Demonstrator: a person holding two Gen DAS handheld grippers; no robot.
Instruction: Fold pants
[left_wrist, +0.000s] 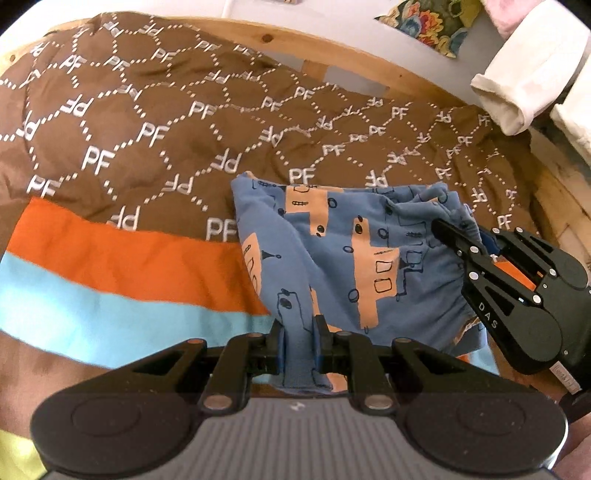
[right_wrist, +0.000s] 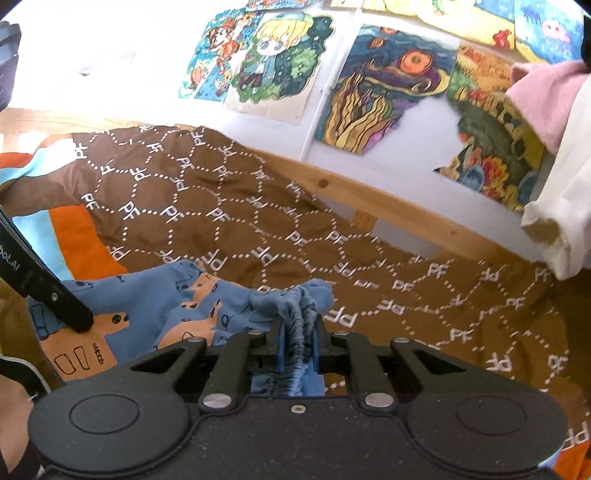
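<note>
Left hand-held gripper clamping blue pants, right hand-held gripper pinching gathered waistband, brown bedspread

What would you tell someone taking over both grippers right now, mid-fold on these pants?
Left gripper: shut on a fold of the pants at the near edge, likely a leg end.
Right gripper: shut on the gathered elastic waistband.
The pants lie bunched on the brown bedspread, partly lifted between the two grippers.
Done: both ends gripped.
Left: spread the cloth flat, lay it down evenly, then fold it over. No neat fold shows yet.
</note>
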